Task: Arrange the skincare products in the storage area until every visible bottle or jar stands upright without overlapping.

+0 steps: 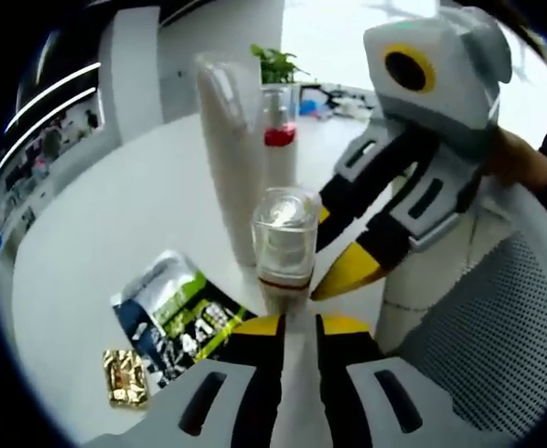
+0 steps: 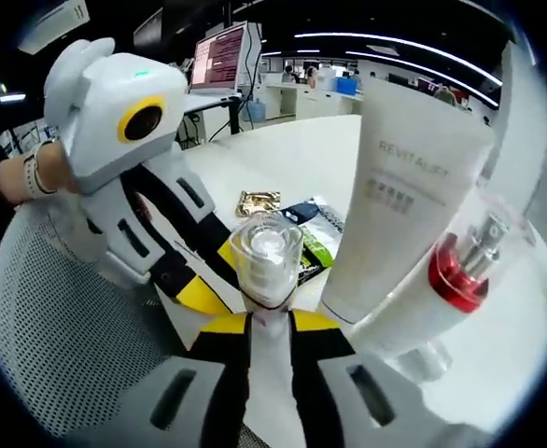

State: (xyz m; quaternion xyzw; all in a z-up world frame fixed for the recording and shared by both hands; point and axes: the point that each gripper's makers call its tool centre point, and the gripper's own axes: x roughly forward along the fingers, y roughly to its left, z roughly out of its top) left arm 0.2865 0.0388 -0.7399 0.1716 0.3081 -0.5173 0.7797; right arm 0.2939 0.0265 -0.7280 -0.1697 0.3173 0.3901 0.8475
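Here, in the left gripper view, a small bottle with a clear cap (image 1: 284, 245) is seen upright just above the yellow-tipped jaws of the left gripper (image 1: 298, 329); the jaws are drawn close together around the bottle's lower body, which appears clamped between them. The right gripper (image 1: 348, 250) enters from the right, its yellow tips touching or nearly touching the same bottle; whether they press it cannot be told from this side. Behind the bottle a tall white tube (image 1: 229, 149) stands upright, and beside it a clear bottle with a red collar (image 1: 279, 131). A dark printed sachet (image 1: 175, 317) and a small gold packet (image 1: 124, 376) lie flat on the white table (image 1: 115, 215). A grey mesh surface (image 1: 497, 317) is noted at lower right. In the right gripper view, the clear-capped bottle (image 2: 265, 257) is seen upright directly above the right gripper (image 2: 269, 327), whose jaws are closed in on its lower part. The left gripper (image 2: 202, 289) comes in from the left, tips against the bottle. The white tube (image 2: 395, 196), lettered REVITALIFT, stands to the right, with the red-collared bottle (image 2: 460, 280) next to it. The sachet (image 2: 315, 233) and gold packet (image 2: 258, 202) lie beyond.
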